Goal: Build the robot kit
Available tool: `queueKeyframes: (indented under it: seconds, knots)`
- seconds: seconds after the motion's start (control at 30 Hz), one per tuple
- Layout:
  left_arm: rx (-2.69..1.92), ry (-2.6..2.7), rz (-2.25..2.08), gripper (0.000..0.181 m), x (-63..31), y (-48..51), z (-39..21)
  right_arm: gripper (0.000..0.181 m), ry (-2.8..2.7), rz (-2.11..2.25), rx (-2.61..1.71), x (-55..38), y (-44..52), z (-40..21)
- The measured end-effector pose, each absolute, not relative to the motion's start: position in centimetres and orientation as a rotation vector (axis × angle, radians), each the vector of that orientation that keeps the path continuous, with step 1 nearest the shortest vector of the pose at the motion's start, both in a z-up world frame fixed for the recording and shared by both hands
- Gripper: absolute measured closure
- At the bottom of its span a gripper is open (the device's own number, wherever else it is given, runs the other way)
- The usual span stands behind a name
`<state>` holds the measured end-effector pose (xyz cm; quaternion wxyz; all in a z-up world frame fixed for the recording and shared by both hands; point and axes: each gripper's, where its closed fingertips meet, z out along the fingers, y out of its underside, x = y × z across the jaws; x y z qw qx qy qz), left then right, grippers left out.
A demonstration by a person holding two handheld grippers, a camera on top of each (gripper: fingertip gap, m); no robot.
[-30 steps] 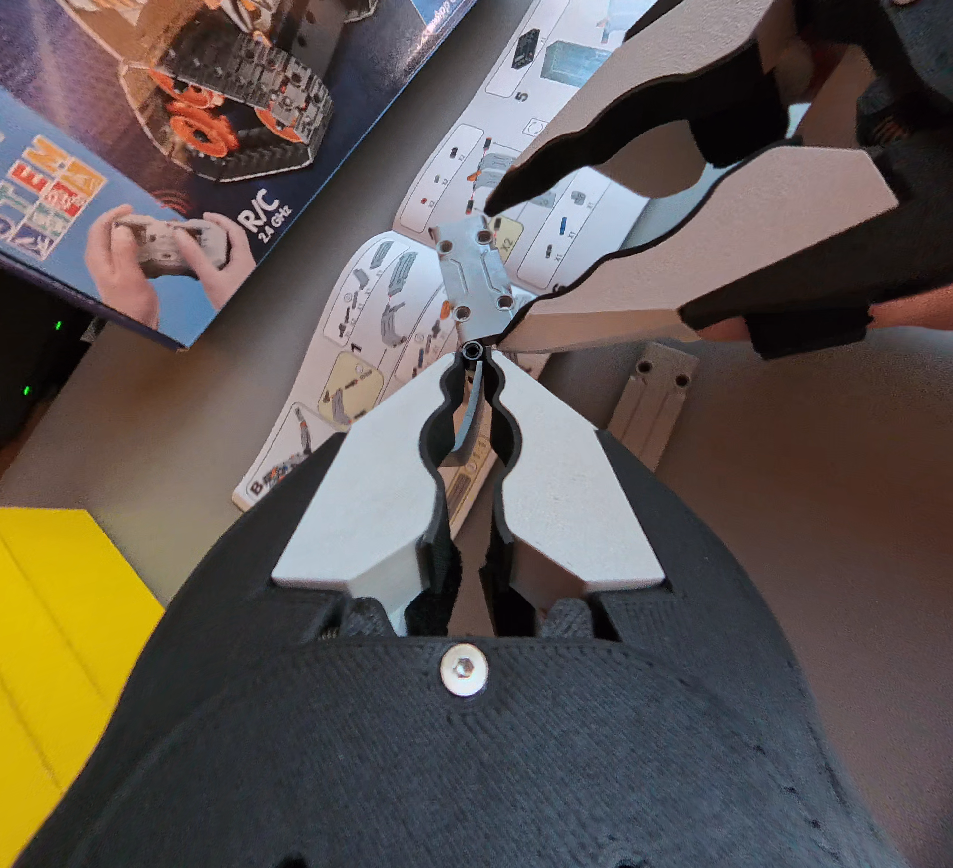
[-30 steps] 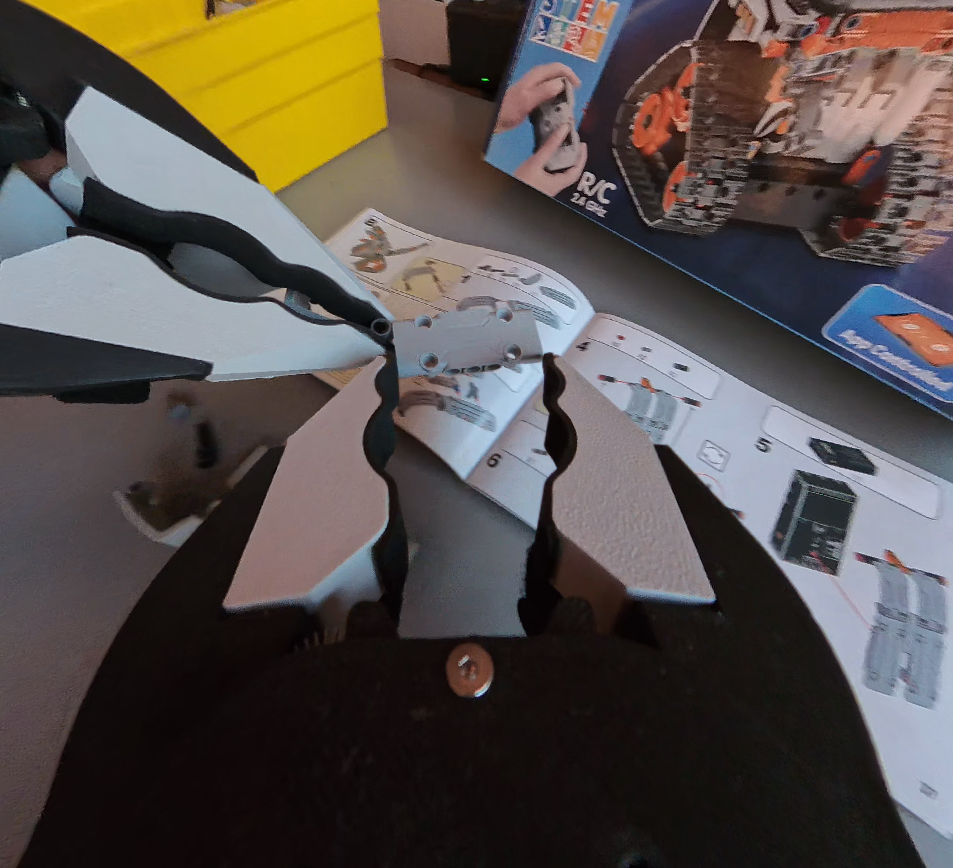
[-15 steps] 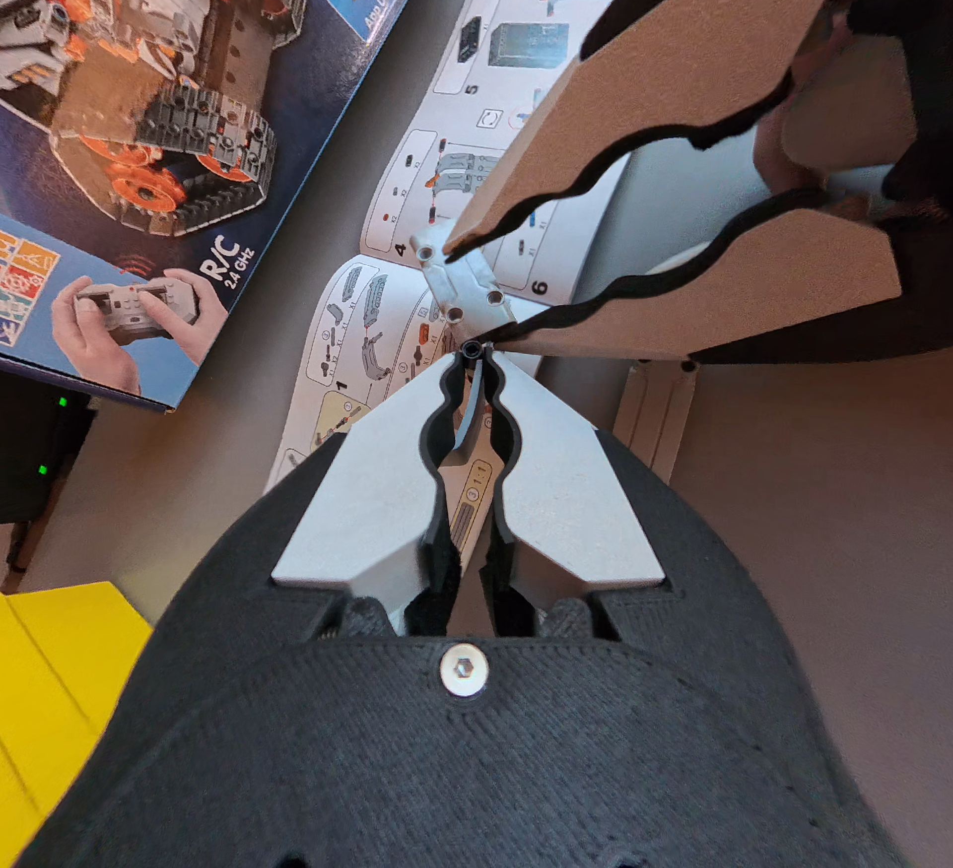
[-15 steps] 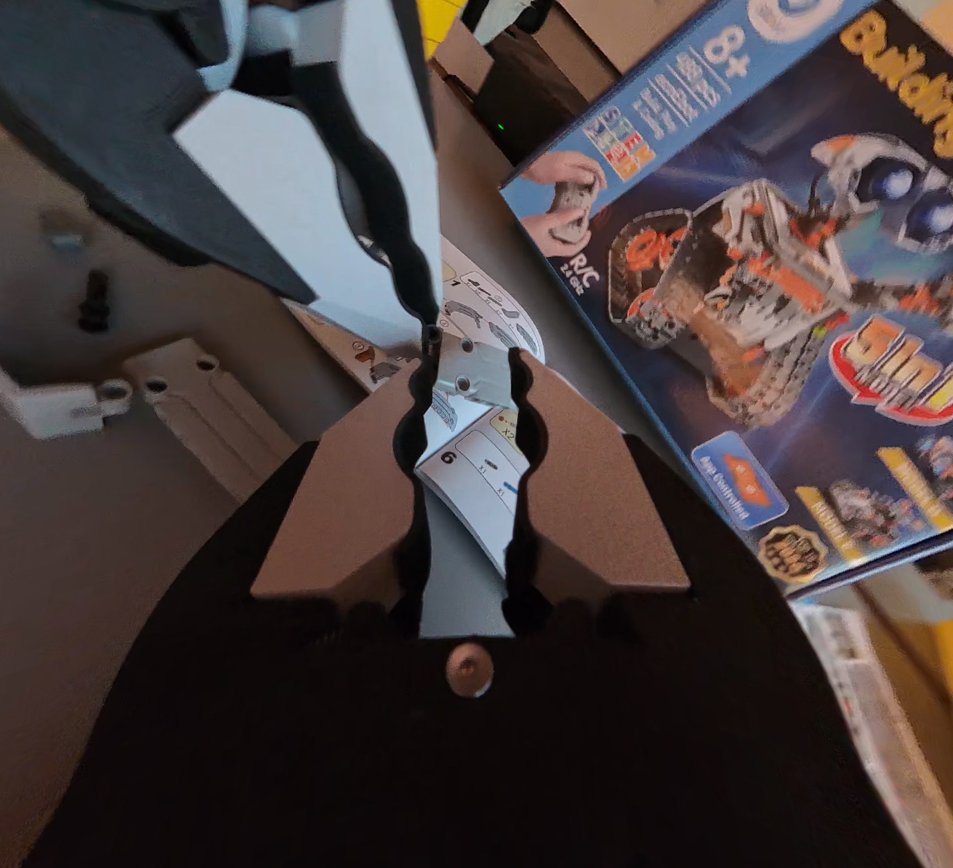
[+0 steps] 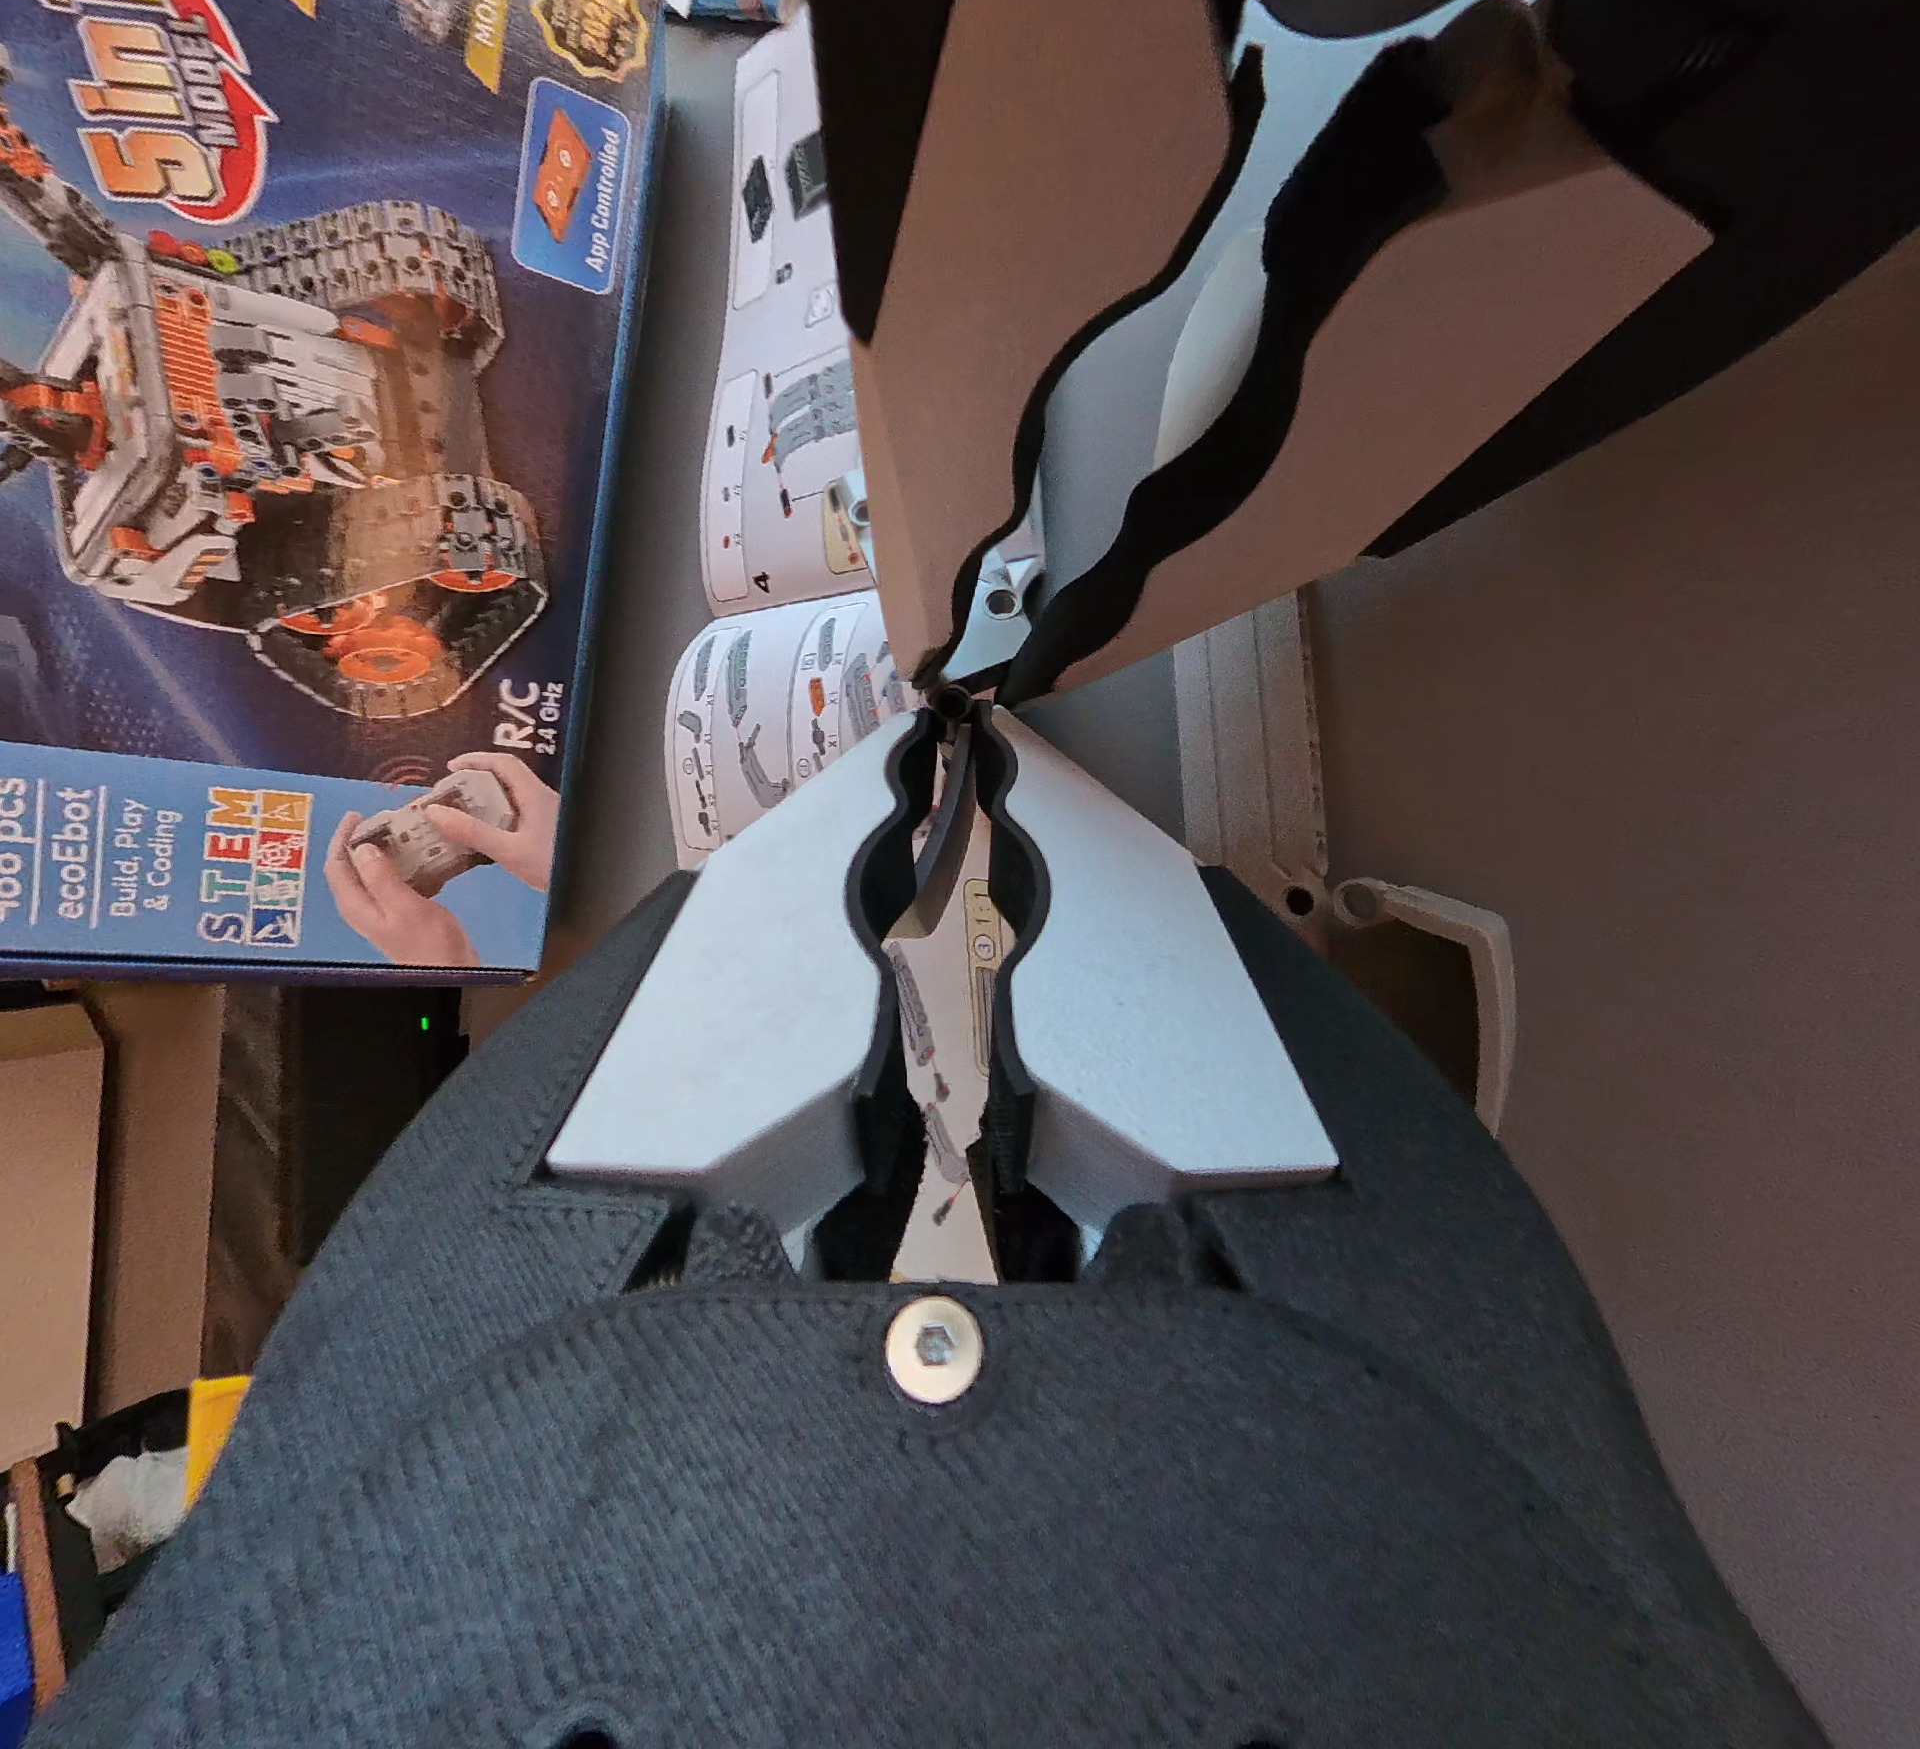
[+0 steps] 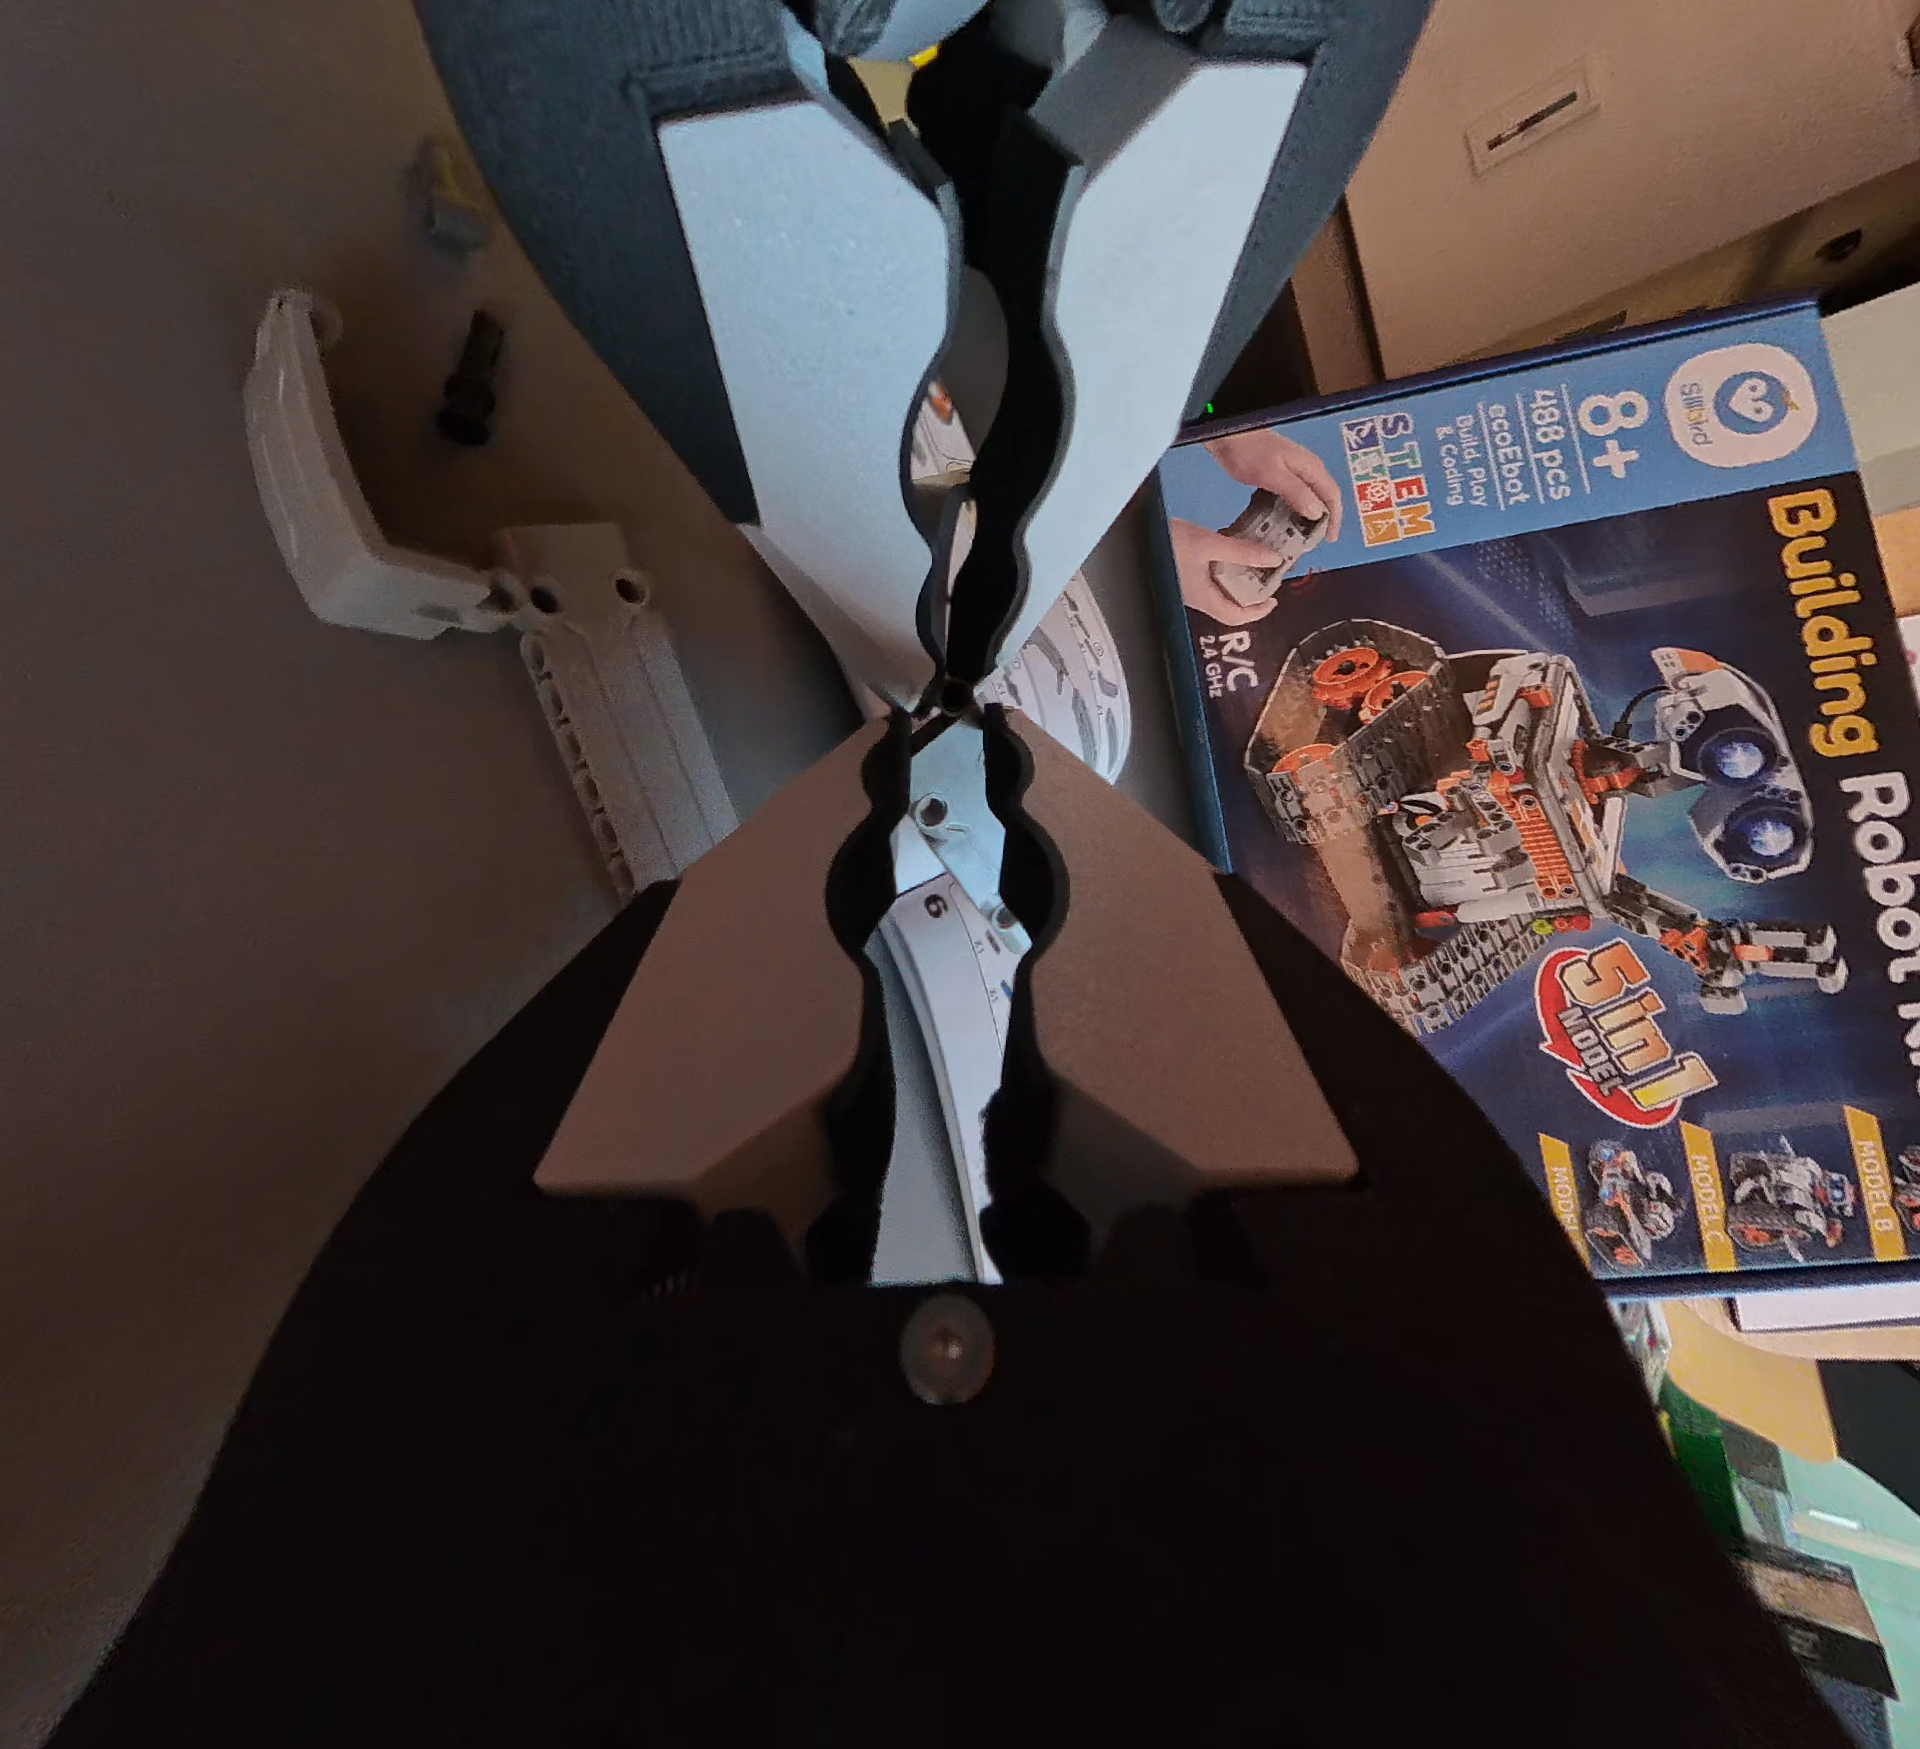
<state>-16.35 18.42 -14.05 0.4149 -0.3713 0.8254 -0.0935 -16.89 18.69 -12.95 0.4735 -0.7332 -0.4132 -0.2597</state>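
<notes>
Left gripper (image 5: 951, 712) is pinched tight on a small black tubular plastic pin (image 5: 949, 700) at its tips. Facing it tip to tip, the right gripper (image 6: 940, 728) is nearly closed around a light grey plastic beam with round holes (image 6: 935, 816), which meets the pin. Both hang above an open white instruction booklet (image 5: 769, 494) on the grey table (image 5: 1662, 764).

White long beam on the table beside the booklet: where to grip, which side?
Probably mid-length on the white beam, from above, fingers across its narrow width. It lies flat with both long edges free; one end meets the white panel, so avoid that end. Left gripper holds a small black part, right gripper a grey plate.
</notes>
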Motion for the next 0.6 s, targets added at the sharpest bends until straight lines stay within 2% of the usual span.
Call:
queueKeyframes:
  seconds: [0.2, 0.23, 0.47, 0.5, 0.57, 0.6]
  knots:
    - [-0.914, 2.01, -0.297, 0.175, -16.4, 18.4, -12.7, 0.17, -0.885, -0.551, -1.798, -17.0, 18.6, -11.5]
    - [-0.925, 1.993, -0.319, 0.175, -16.3, 18.4, -12.4, 0.181, -0.868, -0.54, -1.792, -17.0, 18.5, -11.1]
    - [-0.94, 1.999, -0.371, 0.175, -16.3, 18.1, -12.6, 0.181, -0.884, -0.439, -1.793, -17.4, 17.9, -11.1]
    - [-0.927, 2.001, -0.363, 0.175, -16.3, 18.2, -12.6, 0.173, -0.902, -0.407, -1.779, -17.6, 17.7, -11.1]
    - [-0.903, 2.012, -0.336, 0.175, -16.7, 18.4, -12.5, 0.142, -0.913, -0.419, -1.763, -17.2, 17.4, -10.9]
    - [-0.89, 2.025, -0.34, 0.175, -16.9, 18.3, -12.6, 0.137, -0.932, -0.446, -1.764, -16.8, 17.3, -11.1]
